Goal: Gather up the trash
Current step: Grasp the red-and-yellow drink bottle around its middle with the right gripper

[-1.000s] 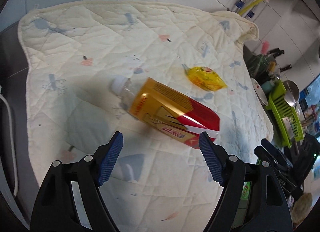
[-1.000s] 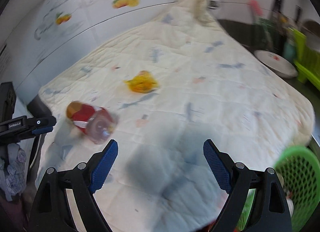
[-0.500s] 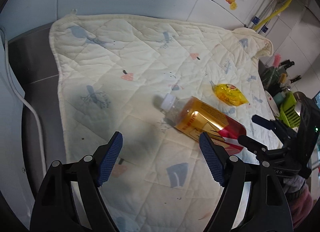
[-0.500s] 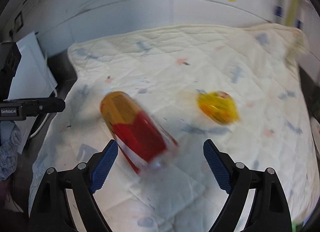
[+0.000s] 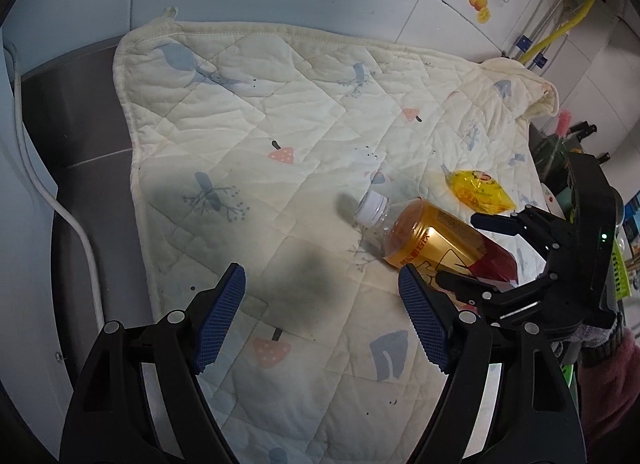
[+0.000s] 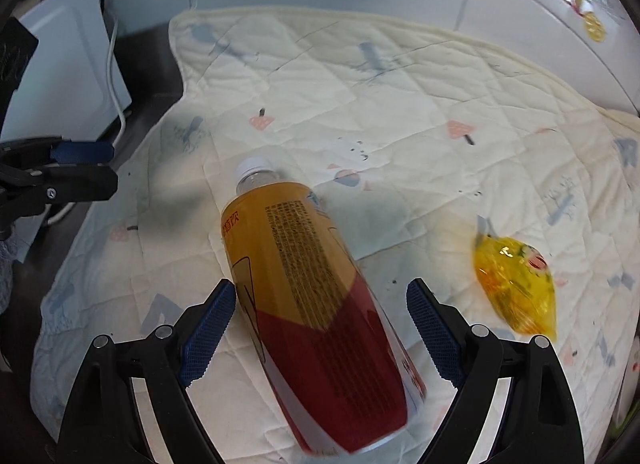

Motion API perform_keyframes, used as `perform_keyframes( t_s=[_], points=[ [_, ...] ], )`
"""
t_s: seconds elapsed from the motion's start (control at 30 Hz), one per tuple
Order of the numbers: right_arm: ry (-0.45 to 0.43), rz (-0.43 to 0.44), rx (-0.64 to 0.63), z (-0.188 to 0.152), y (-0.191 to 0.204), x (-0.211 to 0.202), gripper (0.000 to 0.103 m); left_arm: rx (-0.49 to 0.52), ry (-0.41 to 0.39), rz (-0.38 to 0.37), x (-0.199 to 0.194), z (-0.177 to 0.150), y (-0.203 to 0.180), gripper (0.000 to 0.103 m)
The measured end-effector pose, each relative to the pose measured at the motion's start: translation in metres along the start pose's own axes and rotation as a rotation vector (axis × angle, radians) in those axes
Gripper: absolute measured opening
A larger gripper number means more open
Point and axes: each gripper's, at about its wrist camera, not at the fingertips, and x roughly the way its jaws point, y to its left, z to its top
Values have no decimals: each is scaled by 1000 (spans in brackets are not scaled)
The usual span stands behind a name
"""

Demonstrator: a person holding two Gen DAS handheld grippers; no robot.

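1. Right wrist view: right gripper [image 6: 320,324] has its jaws spread around the bottle [image 6: 312,296], lying on the quilt [image 6: 400,103].
2. Left gripper [image 5: 320,316] hovers beside it, jaws spread, holding nothing.
3. Yellow wrapper [image 6: 516,288] lies nearby.

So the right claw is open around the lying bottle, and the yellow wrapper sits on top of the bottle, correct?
Not quite. The wrapper lies on the quilt beside the bottle, apart from it, as the right wrist view shows. The rest holds: the right claw is open around the lying bottle.
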Motion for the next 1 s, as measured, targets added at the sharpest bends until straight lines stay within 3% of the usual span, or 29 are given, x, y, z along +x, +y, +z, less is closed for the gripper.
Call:
perform_keyframes(
  t_s=[0.2, 0.3, 0.57, 1.0],
  points=[
    [49, 10, -34, 3, 4, 18, 84, 3, 3, 8, 3, -1, 3, 78],
    [63, 1, -54, 0, 8, 24, 79, 6, 3, 14, 4, -1, 3, 78],
    [54, -32, -51, 0, 11, 10, 74, 43, -18, 33, 3, -2, -5, 78],
    [-24, -135, 155, -53, -13, -46, 72, 196, -55, 26, 13, -1, -61, 78]
  ],
)
